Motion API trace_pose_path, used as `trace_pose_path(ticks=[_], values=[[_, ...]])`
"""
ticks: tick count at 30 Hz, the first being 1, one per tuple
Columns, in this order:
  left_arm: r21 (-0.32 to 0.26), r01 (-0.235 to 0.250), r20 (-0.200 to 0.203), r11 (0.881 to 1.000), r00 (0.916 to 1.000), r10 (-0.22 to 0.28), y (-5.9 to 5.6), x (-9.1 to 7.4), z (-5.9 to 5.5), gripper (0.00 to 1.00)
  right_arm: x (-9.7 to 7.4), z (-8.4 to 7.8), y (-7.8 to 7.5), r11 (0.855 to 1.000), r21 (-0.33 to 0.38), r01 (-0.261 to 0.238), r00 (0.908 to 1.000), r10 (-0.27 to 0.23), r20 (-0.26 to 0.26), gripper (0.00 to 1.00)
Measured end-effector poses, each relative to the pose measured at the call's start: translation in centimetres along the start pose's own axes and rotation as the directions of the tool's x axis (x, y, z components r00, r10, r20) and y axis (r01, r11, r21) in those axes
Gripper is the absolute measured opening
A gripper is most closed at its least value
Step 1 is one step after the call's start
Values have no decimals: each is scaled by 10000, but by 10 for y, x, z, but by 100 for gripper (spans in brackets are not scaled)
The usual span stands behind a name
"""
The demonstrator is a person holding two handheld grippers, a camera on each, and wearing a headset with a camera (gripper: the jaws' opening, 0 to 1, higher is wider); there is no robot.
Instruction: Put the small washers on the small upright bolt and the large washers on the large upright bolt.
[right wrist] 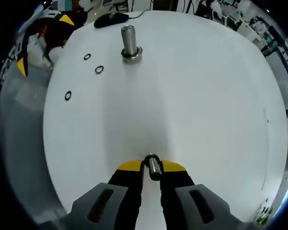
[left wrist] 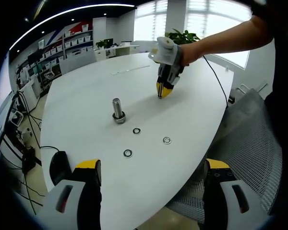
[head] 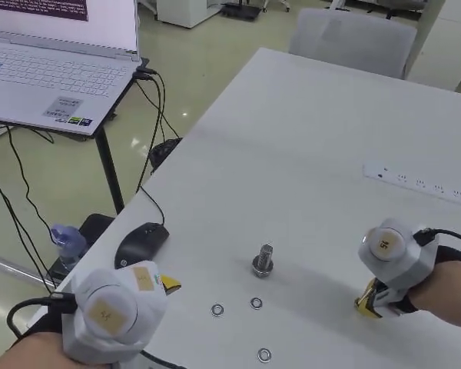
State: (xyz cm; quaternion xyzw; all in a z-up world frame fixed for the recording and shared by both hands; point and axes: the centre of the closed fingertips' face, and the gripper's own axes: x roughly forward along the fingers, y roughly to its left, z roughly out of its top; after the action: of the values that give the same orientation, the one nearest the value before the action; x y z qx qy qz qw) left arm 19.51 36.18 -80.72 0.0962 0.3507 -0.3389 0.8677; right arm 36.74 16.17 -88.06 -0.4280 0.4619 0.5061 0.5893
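1. Head view shows a white table [head: 307,138] with the large bolt [head: 263,260] standing upright on its wider base, near the middle of the front part.
2. Three washers [head: 256,303] lie flat on the table in front of this bolt, apart from each other and not touching it; none is on a bolt.
3. Left gripper [head: 169,284] is at the near left edge of the table. In the left gripper view its jaws are spread wide and nothing is between them [left wrist: 152,172]. The large bolt [left wrist: 118,110] and the washers [left wrist: 137,131] are ahead of it on the table.
4. Right gripper [head: 366,301] is at the right side, well apart from the large bolt, with its tips down at the table surface.
5. In the right gripper view the jaws of the right gripper [right wrist: 151,165] are pressed onto the small bolt [right wrist: 154,171], which sits between the yellow tips. The large bolt [right wrist: 129,40] and the washers [right wrist: 99,70] are far ahead of it.
6. A black mouse [head: 142,242] lies at the left table edge and a white power strip [head: 419,183] lies at the far right.
7. An open laptop [head: 54,69] is on a separate stand to the left of the table.
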Motion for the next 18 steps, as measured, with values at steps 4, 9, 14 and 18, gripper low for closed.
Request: trace_pose_path(ticks=[4, 9, 14, 18], values=[[-27, -17, -3, 10000, 10000, 17, 1, 0, 0, 88, 3, -7, 3, 9998, -214, -58, 9996, 53, -261, 11], [-58, -12, -4, 10000, 10000, 12, 0, -1, 0, 87, 2, -2, 0, 10000, 60, 4, 9999, -5, 170, 15], [-60, -9, -6, 10000, 10000, 9, 1, 0, -1, 87, -1, 0, -3, 10000, 41, 32, 9998, -33, 185, 17], [-31, -23, 6, 10000, 10000, 23, 2, 0, 1, 87, -7, 4, -4, 10000, 61, -44, 9995, 42, 310, 20]])
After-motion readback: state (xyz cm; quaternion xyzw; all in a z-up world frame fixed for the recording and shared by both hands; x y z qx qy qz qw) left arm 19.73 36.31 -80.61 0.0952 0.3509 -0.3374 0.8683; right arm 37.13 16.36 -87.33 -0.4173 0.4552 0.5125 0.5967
